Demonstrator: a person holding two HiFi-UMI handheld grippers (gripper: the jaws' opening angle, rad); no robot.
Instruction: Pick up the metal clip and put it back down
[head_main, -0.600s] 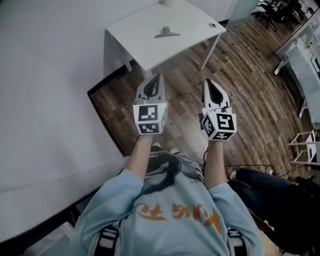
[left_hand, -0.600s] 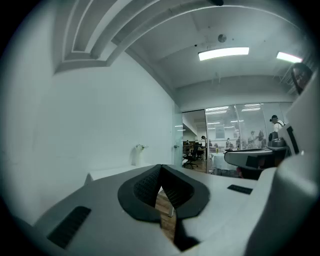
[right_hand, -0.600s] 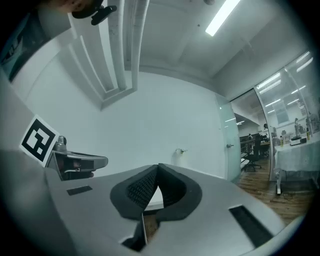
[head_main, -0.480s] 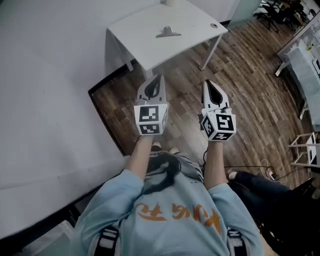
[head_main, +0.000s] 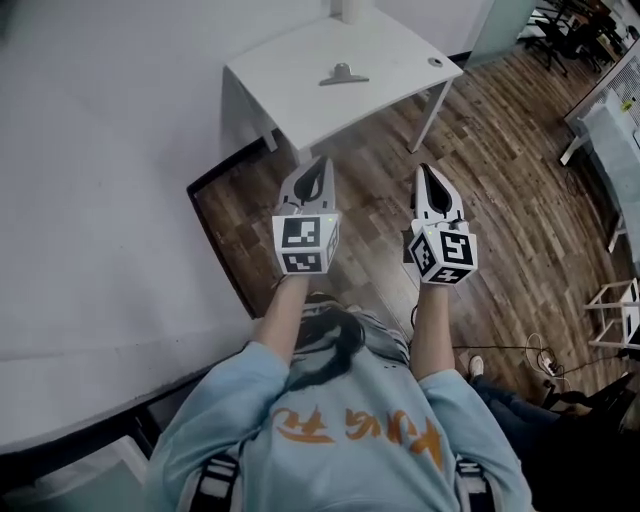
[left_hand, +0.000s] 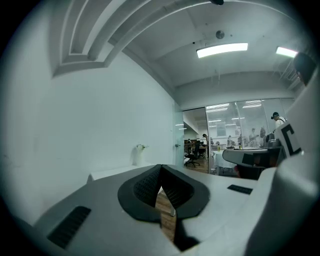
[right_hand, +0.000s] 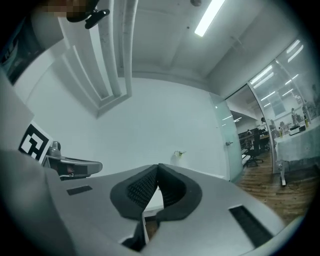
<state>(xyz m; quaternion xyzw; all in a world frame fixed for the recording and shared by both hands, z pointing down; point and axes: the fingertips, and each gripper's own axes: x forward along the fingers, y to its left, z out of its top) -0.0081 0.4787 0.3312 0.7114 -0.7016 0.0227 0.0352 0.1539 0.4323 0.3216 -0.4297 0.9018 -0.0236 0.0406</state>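
Note:
The metal clip (head_main: 343, 74) lies flat on the small white table (head_main: 300, 95) at the top of the head view. Both grippers are held side by side above the wooden floor, short of the table's near edge and well apart from the clip. My left gripper (head_main: 321, 161) is shut with nothing between its ribbed pads, and so is my right gripper (head_main: 425, 170). In the left gripper view the left gripper's (left_hand: 160, 168) jaws meet at the tip. In the right gripper view the right gripper's (right_hand: 158, 166) jaws do the same. Neither gripper view shows the clip.
A small round object (head_main: 436, 62) lies at the table's right corner and a white vase (head_main: 350, 8) stands at its back edge. A white wall (head_main: 100, 150) runs along the left, with a dark frame (head_main: 213, 215) on the floor. Cables (head_main: 540, 352) and a white rack (head_main: 617, 303) are at the right.
The whole scene has slid a little down and right in the head view. Both grippers stay shut and side by side. The dark-trousered leg at the lower right has drawn back.

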